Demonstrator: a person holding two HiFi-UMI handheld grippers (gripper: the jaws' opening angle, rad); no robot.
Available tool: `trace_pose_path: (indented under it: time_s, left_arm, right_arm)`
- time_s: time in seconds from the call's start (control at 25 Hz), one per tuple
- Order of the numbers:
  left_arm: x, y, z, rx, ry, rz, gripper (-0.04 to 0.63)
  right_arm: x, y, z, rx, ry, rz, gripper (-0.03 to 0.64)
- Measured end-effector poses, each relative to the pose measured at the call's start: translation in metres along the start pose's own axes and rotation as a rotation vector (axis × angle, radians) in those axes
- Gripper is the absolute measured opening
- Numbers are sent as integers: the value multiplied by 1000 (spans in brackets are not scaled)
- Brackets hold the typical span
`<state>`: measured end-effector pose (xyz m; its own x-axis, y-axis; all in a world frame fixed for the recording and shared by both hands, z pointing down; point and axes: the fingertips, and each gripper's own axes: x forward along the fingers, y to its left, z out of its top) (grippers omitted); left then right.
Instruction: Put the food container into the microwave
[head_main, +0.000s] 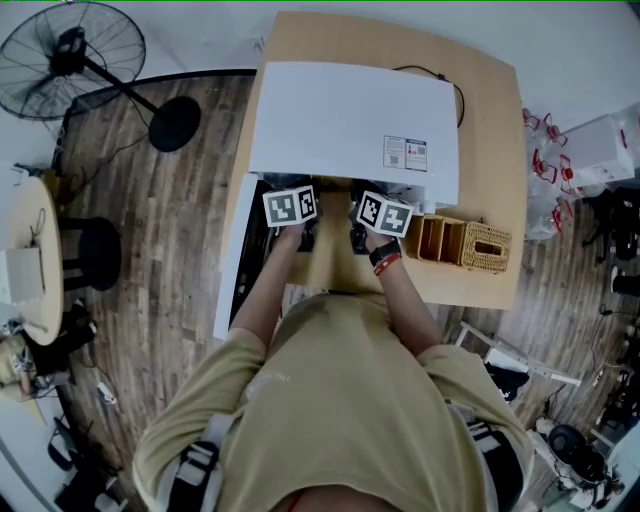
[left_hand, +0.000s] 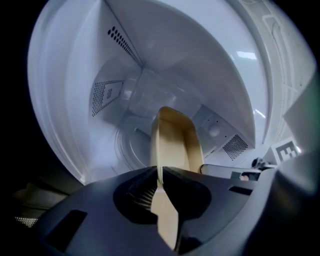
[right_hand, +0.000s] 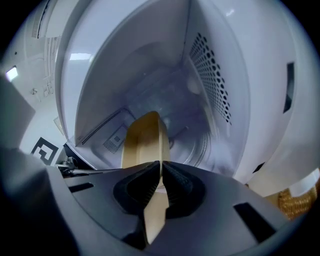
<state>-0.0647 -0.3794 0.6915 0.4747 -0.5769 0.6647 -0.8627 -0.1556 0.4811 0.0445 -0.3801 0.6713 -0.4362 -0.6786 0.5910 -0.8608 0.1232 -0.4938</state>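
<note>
Container (left_hand: 174, 145) points lengthwise into microwave (left_hand: 165, 60).

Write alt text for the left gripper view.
The left gripper, jaws shut on the rim of a tan food container, holds it in the white microwave cavity. A round turntable lies below, and vent holes dot its walls.

— Any print you can read?
— None. The white boxy microwave (head_main: 350, 120) carries two small stickers (head_main: 405, 153) near its front right corner, but the print is too small.
— And just before the microwave?
— Black-and-white square markers (head_main: 290, 206), patterns only, no letters.
</note>
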Motion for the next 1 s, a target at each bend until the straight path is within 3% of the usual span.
trace_pose_path:
  time_s: [0.72, 0.88, 1.0]
  left_arm:
    - [14, -3, 14, 65, -68, -37, 57]
    - [15, -7, 15, 80, -79, -61, 133]
    - [13, -11, 15, 94, -86, -66, 152]
  right_arm:
    - [16, -5, 8, -56, -17, -22, 46]
    - [22, -1, -2, -73, 10, 1, 101]
    - [22, 4, -5, -104, 14, 5, 155]
